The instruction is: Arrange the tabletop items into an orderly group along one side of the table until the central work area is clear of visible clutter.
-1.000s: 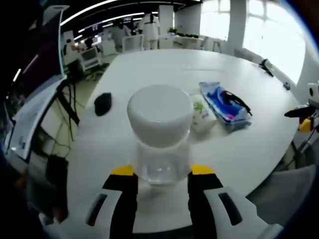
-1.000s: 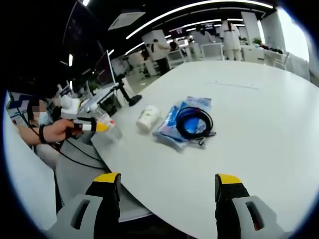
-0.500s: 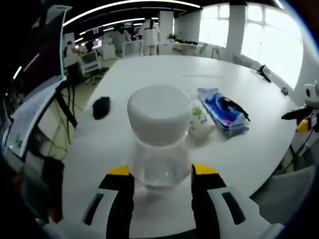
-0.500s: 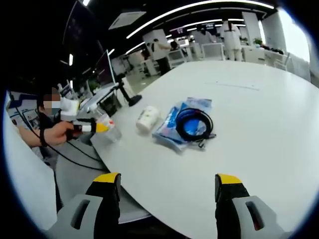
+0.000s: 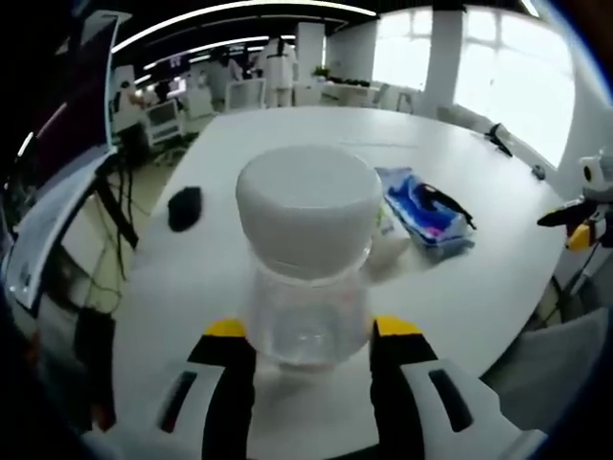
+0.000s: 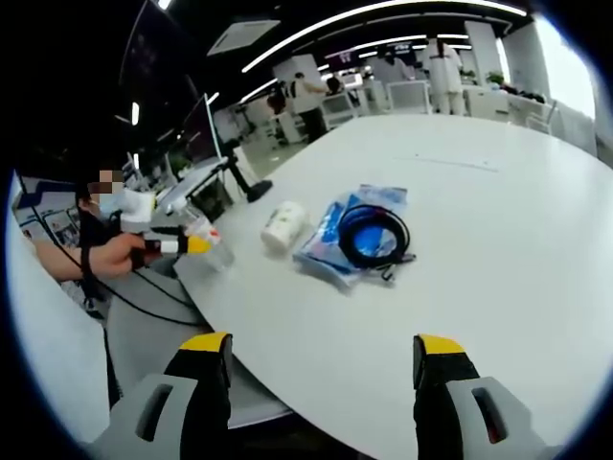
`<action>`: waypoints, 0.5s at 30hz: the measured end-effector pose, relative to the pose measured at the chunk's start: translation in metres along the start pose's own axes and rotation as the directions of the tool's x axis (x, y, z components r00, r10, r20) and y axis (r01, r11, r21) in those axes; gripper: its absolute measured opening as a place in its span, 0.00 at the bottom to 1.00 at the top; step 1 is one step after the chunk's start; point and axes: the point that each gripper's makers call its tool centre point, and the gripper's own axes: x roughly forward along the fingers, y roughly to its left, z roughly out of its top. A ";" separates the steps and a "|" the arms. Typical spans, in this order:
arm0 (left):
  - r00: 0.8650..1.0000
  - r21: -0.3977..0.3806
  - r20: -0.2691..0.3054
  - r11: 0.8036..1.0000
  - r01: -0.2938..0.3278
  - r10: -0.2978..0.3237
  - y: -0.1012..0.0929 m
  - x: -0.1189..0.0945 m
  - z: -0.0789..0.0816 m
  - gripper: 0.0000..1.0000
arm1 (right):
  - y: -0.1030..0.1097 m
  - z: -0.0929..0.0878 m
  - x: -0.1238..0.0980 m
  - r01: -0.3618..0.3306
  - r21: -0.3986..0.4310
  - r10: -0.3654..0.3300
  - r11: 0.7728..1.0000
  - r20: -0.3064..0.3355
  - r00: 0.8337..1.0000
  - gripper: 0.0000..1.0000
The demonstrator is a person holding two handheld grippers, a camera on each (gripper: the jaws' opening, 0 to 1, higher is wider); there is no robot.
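My left hand-held gripper (image 5: 308, 333) clamped on the white-lidded clear jar (image 5: 307, 264), blue packet (image 5: 422, 207) beyond the jar on the surface (image 5: 287, 134), right hand-held gripper (image 6: 324, 369) spread wide, holding nothing

Bright, even daylight from large windows (image 5: 498, 72) in the left gripper view, blown out to white. Long ceiling light strips (image 6: 383, 14) overhead in the right gripper view. Soft glare on the white table (image 6: 498, 240), only faint shadows. Strong fisheye bending at the edges. Slightly blurred jar (image 5: 308, 264) up close.
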 end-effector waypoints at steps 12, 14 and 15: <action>1.000 0.006 0.019 1.000 0.020 -0.020 0.001 0.003 0.006 0.41 | 0.002 -0.002 0.000 0.001 0.002 -0.001 1.000 -0.006 1.000 0.79; 0.999 0.007 0.022 1.000 0.023 -0.023 -0.002 0.001 0.007 0.41 | 0.001 -0.002 -0.001 0.004 0.002 -0.004 1.000 -0.005 1.000 0.79; 0.999 0.013 0.022 1.000 0.023 -0.023 -0.003 0.000 0.008 0.41 | 0.000 -0.002 -0.002 0.007 0.000 -0.007 1.000 -0.004 1.000 0.79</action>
